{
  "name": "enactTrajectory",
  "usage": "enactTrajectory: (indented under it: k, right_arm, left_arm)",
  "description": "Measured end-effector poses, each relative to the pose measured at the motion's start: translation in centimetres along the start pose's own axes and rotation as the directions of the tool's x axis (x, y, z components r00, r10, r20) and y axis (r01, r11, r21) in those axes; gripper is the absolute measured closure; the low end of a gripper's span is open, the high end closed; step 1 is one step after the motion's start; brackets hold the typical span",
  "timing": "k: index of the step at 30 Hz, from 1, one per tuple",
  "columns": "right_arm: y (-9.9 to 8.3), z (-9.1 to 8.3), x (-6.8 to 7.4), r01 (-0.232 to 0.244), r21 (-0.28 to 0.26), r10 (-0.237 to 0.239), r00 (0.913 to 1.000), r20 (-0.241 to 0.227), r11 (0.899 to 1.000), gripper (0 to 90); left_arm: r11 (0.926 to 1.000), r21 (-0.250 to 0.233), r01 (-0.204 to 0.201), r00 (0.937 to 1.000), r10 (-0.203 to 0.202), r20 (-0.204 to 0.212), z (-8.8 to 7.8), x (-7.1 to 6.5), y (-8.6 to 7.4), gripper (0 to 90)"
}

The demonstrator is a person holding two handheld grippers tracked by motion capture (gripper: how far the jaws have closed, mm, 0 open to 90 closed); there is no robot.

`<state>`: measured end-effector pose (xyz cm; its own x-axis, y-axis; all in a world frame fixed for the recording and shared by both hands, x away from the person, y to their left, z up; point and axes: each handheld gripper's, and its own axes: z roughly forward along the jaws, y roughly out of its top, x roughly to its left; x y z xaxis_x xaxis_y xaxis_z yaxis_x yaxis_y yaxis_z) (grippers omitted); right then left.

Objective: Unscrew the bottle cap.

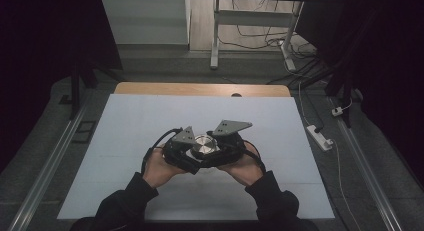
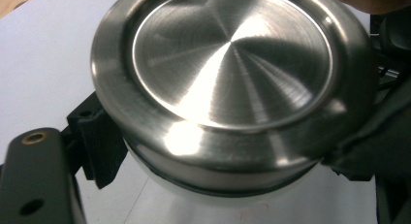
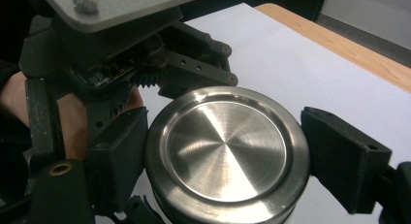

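between the two hands, the round metal lid (image 3: 227,152) sits flat; left gripper (image 1: 186,158) squeezes underneath, right gripper (image 3: 228,151) squeezes its rim

A round steel lid (image 1: 204,145) is sitting level, shiny brushed top facing up, with a raised rim around a shallow flat centre (image 3: 224,149). It is capping a pale container whose white wall is just showing under a dark seal ring (image 2: 228,191). The lid is catching bright glare across its face. It is standing on the white table (image 1: 125,141), near the middle and somewhat toward the near edge, well apart from both side edges.
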<state>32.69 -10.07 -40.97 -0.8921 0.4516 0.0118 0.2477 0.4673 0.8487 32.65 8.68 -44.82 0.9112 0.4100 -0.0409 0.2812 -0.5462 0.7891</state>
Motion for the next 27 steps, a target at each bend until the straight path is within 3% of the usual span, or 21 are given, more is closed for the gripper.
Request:
enactTrajectory:
  k: [5, 9, 12, 16, 17, 18, 20, 23, 25, 27]
  right_arm:
    - [0.1, -0.2, -0.4, 0.026, -0.008, -0.027, 0.9977, -0.062, 1.0, 19.6]
    - [0.1, -0.5, -1.1, 0.067, -0.028, -0.071, 0.9835, -0.167, 0.997, 19.7]
    - [-0.1, -0.5, -1.8, 0.104, -0.047, -0.112, 0.961, -0.253, 0.993, 19.6]
    - [-0.7, -0.3, -2.8, 0.133, -0.076, -0.152, 0.9159, -0.371, 0.988, 19.5]
    - [-0.9, -0.3, -2.9, 0.126, -0.082, -0.148, 0.9092, -0.389, 0.989, 19.4]
    - [-1.0, -0.2, -3.0, 0.119, -0.086, -0.144, 0.9082, -0.393, 0.989, 18.9]
    - [-1.1, -0.2, -3.1, 0.077, -0.094, -0.108, 0.9119, -0.396, 0.993, 12.7]
    - [-0.6, -0.7, -3.1, 0.014, -0.096, -0.048, 0.9327, -0.357, 0.995, 2.6]
    - [-0.1, -1.2, -2.8, -0.015, -0.078, -0.006, 0.9665, -0.257, 0.997, 1.6]
    - [0.3, -1.5, -2.2, -0.012, -0.055, 0.004, 0.99, -0.141, 0.998, 1.5]
  left_arm:
    - [0.9996, -0.027, -0.012, 0.998, 0.013, 0.062, -0.3, 0.2, -0.1, 15.9]
    - [0.9987, -0.038, -0.034, 0.993, 0.038, 0.112, -0.5, 0.3, -0.2, 15.8]
    - [0.9972, -0.033, -0.067, 0.9867, 0.071, 0.146, -0.5, 0.3, -0.3, 15.9]
    - [0.9951, -0.027, -0.096, 0.9776, 0.099, 0.186, -0.2, 0.0, -0.4, 15.8]
    - [0.9951, -0.025, -0.095, 0.9779, 0.098, 0.184, -0.1, 0.0, -0.4, 15.8]
    - [0.9952, -0.027, -0.094, 0.979, 0.097, 0.179, -0.1, 0.0, -0.4, 15.8]
    - [0.996, -0.033, -0.083, 0.983, 0.087, 0.162, -0.2, 0.1, -0.4, 15.9]
    - [0.9978, -0.048, -0.046, 0.9918, 0.051, 0.117, -0.5, 0.3, -0.4, 15.9]
    - [0.9987, -0.042, -0.03, 0.9971, 0.033, 0.069, -0.8, 0.5, -0.5, 15.8]
    - [0.9991, -0.043, 0.003, 0.9998, -0.002, 0.02, -0.9, 0.7, -0.6, 15.8]
